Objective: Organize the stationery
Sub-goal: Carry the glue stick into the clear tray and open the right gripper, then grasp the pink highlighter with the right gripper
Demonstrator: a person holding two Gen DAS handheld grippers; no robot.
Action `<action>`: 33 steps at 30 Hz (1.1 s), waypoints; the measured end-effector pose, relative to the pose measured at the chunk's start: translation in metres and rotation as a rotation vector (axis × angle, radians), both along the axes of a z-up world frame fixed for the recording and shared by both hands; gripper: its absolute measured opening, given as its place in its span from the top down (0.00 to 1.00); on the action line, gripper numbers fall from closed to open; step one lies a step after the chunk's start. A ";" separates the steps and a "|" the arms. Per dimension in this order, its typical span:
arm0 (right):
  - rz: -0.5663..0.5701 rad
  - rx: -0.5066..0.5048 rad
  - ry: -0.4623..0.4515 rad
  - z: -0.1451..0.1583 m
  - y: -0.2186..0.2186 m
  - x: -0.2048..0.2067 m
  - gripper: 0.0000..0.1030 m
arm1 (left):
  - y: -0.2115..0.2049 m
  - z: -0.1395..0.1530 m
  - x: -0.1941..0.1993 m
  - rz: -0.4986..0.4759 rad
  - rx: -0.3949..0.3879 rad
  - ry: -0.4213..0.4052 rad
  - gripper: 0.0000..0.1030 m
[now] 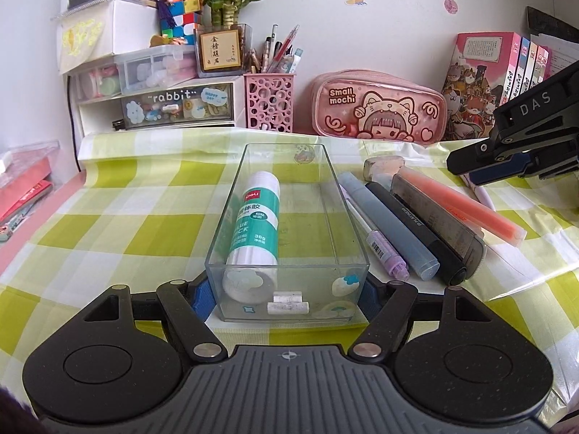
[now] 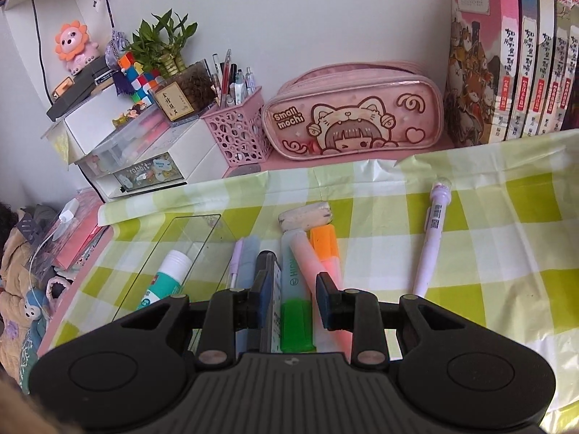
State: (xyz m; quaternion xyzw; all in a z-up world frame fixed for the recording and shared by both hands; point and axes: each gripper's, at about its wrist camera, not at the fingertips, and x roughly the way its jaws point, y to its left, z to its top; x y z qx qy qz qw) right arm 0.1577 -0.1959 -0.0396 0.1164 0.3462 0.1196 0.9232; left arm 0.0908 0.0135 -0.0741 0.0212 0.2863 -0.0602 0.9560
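My left gripper [image 1: 287,294] is shut on the near end of a clear plastic box [image 1: 347,224], one blue pad on each side wall. A white and green glue stick [image 1: 255,220] lies inside it. Right of the box lie a purple pen [image 1: 383,246], a blue-grey highlighter [image 1: 394,224], a black pen [image 1: 416,228], a grey case [image 1: 441,217] and an orange highlighter [image 1: 466,202]. My right gripper [image 2: 295,296] hovers over this row, jaws narrowly apart. A green highlighter [image 2: 295,322] lies below the gap, untouched by the pads. An eraser [image 2: 305,217] sits beyond.
A white and purple pen [image 2: 430,238] lies alone to the right on the green checked cloth. Along the wall stand a pink pencil case [image 1: 376,108], a pink pen holder [image 1: 269,103], small drawers [image 1: 173,105] and books [image 1: 481,83].
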 end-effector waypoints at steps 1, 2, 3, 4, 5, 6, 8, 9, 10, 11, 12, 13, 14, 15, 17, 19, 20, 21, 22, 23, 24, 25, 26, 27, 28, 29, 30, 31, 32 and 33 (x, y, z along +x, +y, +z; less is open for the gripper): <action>-0.004 -0.021 -0.008 0.002 -0.001 0.000 0.81 | 0.000 0.000 0.000 0.000 0.000 0.000 0.29; -0.012 -0.062 -0.013 0.004 -0.001 0.001 0.81 | 0.000 0.000 0.000 0.000 0.000 0.000 0.29; -0.017 -0.097 -0.012 0.004 -0.001 0.002 0.81 | 0.000 0.000 0.000 0.000 0.000 0.000 0.29; -0.018 -0.132 -0.010 0.004 0.000 0.003 0.81 | 0.000 0.000 0.000 0.000 0.000 -0.001 0.29; -0.005 -0.169 -0.003 0.003 0.001 0.005 0.81 | 0.000 0.000 0.000 0.000 0.001 -0.001 0.29; 0.011 -0.192 0.002 0.001 0.003 0.006 0.81 | 0.000 0.000 0.000 0.000 0.001 -0.001 0.29; 0.054 -0.240 0.007 -0.001 0.009 0.008 0.81 | 0.000 0.000 0.000 0.000 0.000 0.000 0.30; 0.074 -0.259 0.011 -0.003 0.012 0.010 0.81 | 0.000 0.000 0.000 0.000 0.000 0.000 0.30; 0.091 -0.275 0.017 -0.004 0.015 0.012 0.82 | 0.000 0.000 0.000 0.000 0.000 0.000 0.30; 0.104 -0.294 0.027 -0.007 0.019 0.015 0.82 | 0.000 0.000 0.000 0.000 0.000 0.000 0.30; 0.105 -0.306 0.032 -0.008 0.021 0.017 0.89 | 0.000 0.000 0.000 0.000 0.000 0.000 0.30; 0.105 -0.314 0.038 -0.009 0.022 0.019 0.94 | 0.000 0.000 0.000 0.000 0.000 -0.001 0.30; 0.094 -0.308 0.038 -0.010 0.023 0.019 0.95 | 0.000 0.000 0.000 0.000 0.000 -0.001 0.30; 0.084 -0.295 0.039 -0.009 0.022 0.020 0.96 | 0.000 0.000 0.000 0.000 0.000 -0.001 0.30; 0.067 -0.259 0.043 -0.008 0.019 0.019 0.98 | 0.000 0.000 0.000 -0.001 0.000 -0.001 0.30; 0.050 -0.222 0.050 -0.008 0.017 0.019 0.99 | 0.000 0.000 0.000 -0.001 0.000 -0.001 0.30; 0.038 -0.205 0.052 -0.008 0.015 0.019 0.99 | 0.000 0.000 0.000 -0.001 0.000 -0.001 0.30; 0.027 -0.189 0.054 -0.008 0.013 0.018 1.00 | 0.000 0.000 0.000 -0.001 0.000 -0.001 0.30; 0.017 -0.168 0.054 -0.007 0.011 0.018 1.00 | 0.000 0.000 0.000 0.000 0.000 0.000 0.30; 0.009 -0.130 0.057 -0.006 0.008 0.018 1.00 | 0.000 0.000 0.000 0.000 0.000 0.000 0.30; 0.002 -0.104 0.059 -0.005 0.006 0.017 1.00 | 0.000 0.000 0.000 0.000 0.000 0.000 0.30; -0.004 -0.085 0.061 -0.005 0.005 0.017 1.00 | 0.000 0.000 0.000 0.000 0.000 -0.001 0.30; -0.006 -0.083 0.063 -0.006 0.006 0.017 1.00 | 0.000 0.000 0.000 0.000 0.000 -0.001 0.30; 0.000 -0.090 0.060 -0.006 0.008 0.017 1.00 | 0.000 0.000 0.000 0.000 0.001 -0.001 0.30; 0.016 -0.105 0.071 -0.008 0.010 0.018 1.00 | 0.000 0.000 0.000 -0.001 0.001 -0.001 0.30; 0.033 -0.118 0.081 -0.009 0.013 0.020 1.00 | 0.000 0.000 0.000 -0.001 0.000 -0.001 0.30; 0.045 -0.135 0.082 -0.010 0.015 0.021 1.00 | 0.000 0.000 0.000 -0.001 0.000 -0.001 0.30; 0.051 -0.157 0.085 -0.010 0.017 0.023 1.00 | 0.000 0.000 0.000 0.000 0.001 -0.001 0.30; 0.054 -0.177 0.082 -0.010 0.018 0.023 1.00 | 0.000 0.000 0.000 0.000 0.001 -0.001 0.30; 0.059 -0.186 0.078 -0.009 0.019 0.023 1.00 | 0.000 0.000 0.000 -0.001 0.001 -0.001 0.30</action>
